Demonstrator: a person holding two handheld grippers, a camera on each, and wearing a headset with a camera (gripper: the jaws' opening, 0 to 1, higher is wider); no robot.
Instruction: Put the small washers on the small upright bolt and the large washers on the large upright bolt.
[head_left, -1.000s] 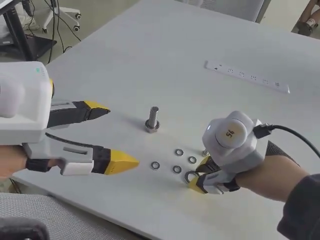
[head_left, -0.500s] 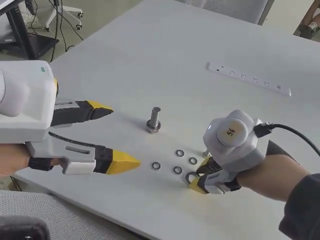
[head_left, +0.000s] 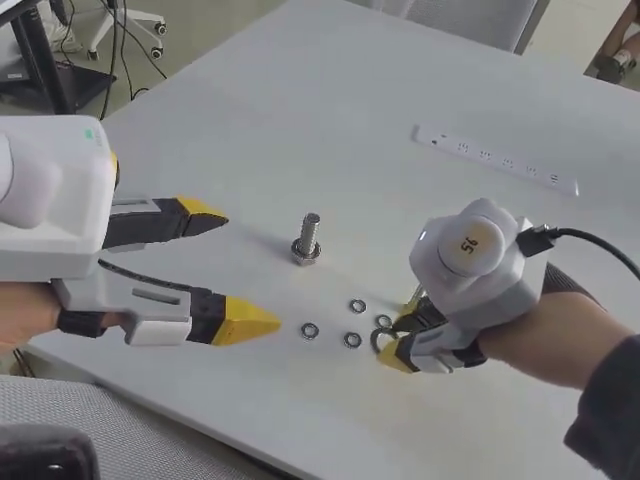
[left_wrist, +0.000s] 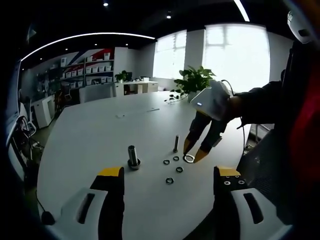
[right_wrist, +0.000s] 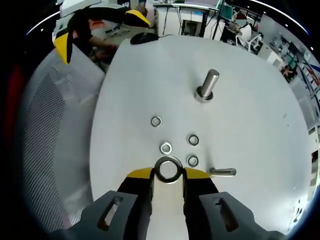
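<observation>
Head view: the right gripper (head_left: 396, 342) housing covers most of the small bolt (head_left: 412, 297); a sliver shows at the housing's 9 o'clock side. The large washer (head_left: 380, 340) is partly under the fingers (head_left: 392, 360), and the grip can't be told, even from the right gripper view. The left gripper (head_left: 250, 268) body is cut by the picture's 9 o'clock edge. Left gripper view: the small washers (left_wrist: 170, 180) are too small to size.

White table (head_left: 300, 120), flat top. Large bolt (head_left: 307, 238) stands upright on its head around mid-table. Four small washers (head_left: 352, 340) lie flat and loose in a cluster, near-right of that bolt, none touching. Large washer (right_wrist: 168, 169) just right of the cluster; can't tell if it sits on the top. Small bolt (left_wrist: 176, 143) stands upright just beyond the cluster. White power strip (head_left: 495, 156) lies far right, well apart.
</observation>
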